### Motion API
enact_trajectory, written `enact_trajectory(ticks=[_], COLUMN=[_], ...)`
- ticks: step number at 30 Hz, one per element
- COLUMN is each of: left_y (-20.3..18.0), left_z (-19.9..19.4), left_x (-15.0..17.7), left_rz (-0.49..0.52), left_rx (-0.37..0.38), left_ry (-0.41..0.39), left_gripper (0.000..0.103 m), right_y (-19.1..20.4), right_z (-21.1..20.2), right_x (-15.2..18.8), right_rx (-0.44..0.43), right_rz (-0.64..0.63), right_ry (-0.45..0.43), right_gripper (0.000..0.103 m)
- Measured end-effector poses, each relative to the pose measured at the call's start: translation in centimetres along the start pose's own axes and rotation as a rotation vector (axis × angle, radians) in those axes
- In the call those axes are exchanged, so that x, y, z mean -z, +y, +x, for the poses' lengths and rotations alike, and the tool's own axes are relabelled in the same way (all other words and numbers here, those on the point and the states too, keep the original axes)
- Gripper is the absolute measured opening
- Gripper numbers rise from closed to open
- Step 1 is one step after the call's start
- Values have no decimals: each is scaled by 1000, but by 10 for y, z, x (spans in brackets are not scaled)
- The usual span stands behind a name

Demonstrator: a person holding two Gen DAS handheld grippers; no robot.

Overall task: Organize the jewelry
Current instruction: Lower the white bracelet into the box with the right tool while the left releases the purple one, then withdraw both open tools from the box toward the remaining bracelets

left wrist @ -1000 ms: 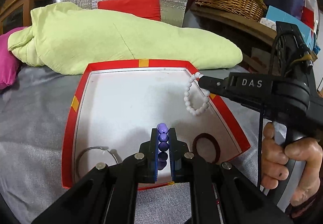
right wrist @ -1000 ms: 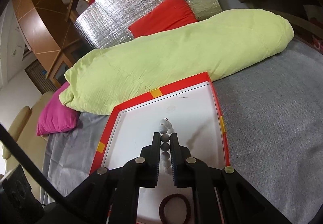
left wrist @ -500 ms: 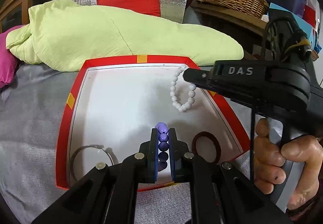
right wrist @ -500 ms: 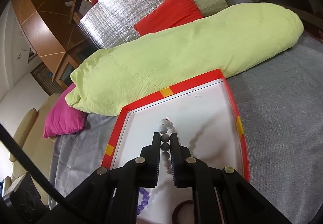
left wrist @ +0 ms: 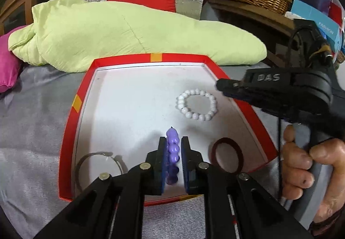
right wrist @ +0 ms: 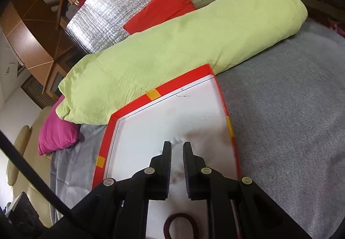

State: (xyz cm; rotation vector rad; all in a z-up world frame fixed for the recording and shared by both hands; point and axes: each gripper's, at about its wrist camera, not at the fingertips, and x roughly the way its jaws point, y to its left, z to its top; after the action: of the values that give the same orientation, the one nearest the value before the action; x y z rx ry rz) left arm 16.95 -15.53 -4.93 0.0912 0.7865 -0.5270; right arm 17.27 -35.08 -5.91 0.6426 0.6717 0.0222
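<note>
- The left gripper [left wrist: 173, 148] has its fingers clamped on a purple bead bracelet [left wrist: 172, 149], which stands on edge between them with its loop running straight ahead along the fingers, low over the near middle of the red-rimmed tray [left wrist: 85, 85]
- The white bead bracelet [left wrist: 196, 104] lies flat on the tray floor, ahead and to the right of the left fingers, well apart from them
- The right gripper [left wrist: 224, 85] is nearer that bracelet: its tip hangs just beside the bracelet's right edge; in the right wrist view its fingers [right wrist: 167, 154] stand slightly apart with nothing between them
- A dark red ring band [left wrist: 227, 154] lies just right of the left fingers, a thin metal hoop [left wrist: 94, 158] to their left
- Judgement: the purple bracelet goes down next, and the bare floor ahead, between hoop and white bracelet, is the likely spot
</note>
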Motion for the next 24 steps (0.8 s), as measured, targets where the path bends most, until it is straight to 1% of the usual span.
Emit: enact_trajectory(ticks=[1,3,5,7,8,10,11,12,18,24], left_y=[2,5,7,10,11,14,16,18,37,60], left_z=[0,-4,-9,-13,-16,-19,-20,-21,-34,-49], left_x=[0,1,2,2,3,4,5,6,15,20], left_rz=[-6,-15,-14,-18,-20,-22,-21,-20,-15,-36], left_rx=[-14,-38,-53,-74,-86,-111,-123,-137,-211,-257], left_ry=[1,-20,-31,-34,-36,-33,-26,-21,-9,-13], left_gripper=[37,49,52,64,66,68,68,69,69,70], right_y=[-2,-6,-7,-8,-8,-8,-8,-7,5,28], right_z=[-2,-8,-12,-16,-17,-18,-19,-20,-24,-20], right_x=[-1,-2,-2,-1,0,2,4,6,14,26], right_rx=[1,-12,-12,-13,-15,-23,-26,-28,-31,-36], right_rz=[5,21,24,24,26,33,37,40,24,-12], right_ry=[-5,-13,-21,-22,-19,-10,-8,-9,-7,6], right_gripper=[14,14,14,14,14,24,32,36,37,37])
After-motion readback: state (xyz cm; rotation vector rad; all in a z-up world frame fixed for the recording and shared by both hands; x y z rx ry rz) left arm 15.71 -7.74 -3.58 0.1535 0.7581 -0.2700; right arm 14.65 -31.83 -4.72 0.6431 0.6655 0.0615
